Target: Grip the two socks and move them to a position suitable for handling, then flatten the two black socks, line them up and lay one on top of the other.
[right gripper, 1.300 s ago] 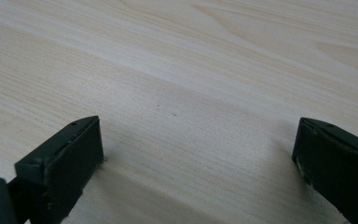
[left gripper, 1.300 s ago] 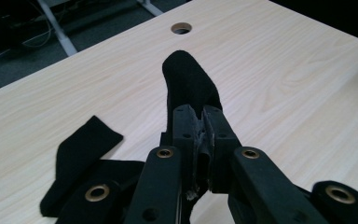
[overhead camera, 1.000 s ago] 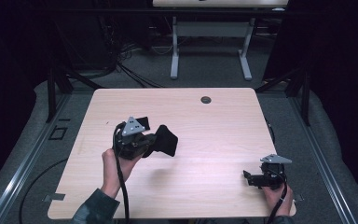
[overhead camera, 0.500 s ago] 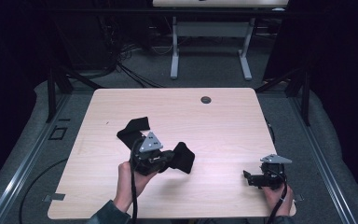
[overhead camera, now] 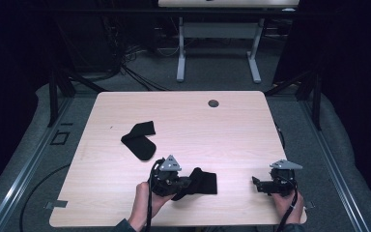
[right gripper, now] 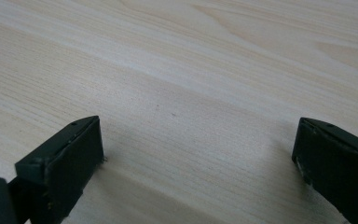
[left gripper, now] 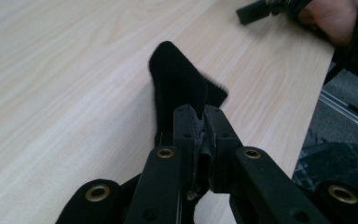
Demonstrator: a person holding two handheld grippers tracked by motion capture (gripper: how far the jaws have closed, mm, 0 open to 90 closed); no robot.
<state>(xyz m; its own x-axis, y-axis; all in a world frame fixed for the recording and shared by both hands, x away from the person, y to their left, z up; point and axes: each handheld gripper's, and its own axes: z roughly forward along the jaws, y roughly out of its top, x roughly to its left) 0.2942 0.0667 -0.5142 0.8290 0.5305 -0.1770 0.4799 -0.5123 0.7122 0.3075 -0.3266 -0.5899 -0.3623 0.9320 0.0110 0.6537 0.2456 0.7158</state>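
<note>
STATUS: your left tongs (left gripper: 198,122) clamp sock 1 (overhead camera: 200,181) at the counter (overhead camera: 232,130) front edge | right tongs (right gripper: 198,154) apart, idle right of sock 1 | sock 2 (overhead camera: 140,140) lies beyond-left of sock 1, pairing judged pending

My left gripper (left gripper: 199,122) pinches soft, matt black cloth, a fuzzy-edged sock (left gripper: 177,84). The table (right gripper: 191,70) is pale wood-grain, smooth with a slight sheen (laminate, perhaps). My jaws are matt black plastic with brass-coloured rivets.
</note>
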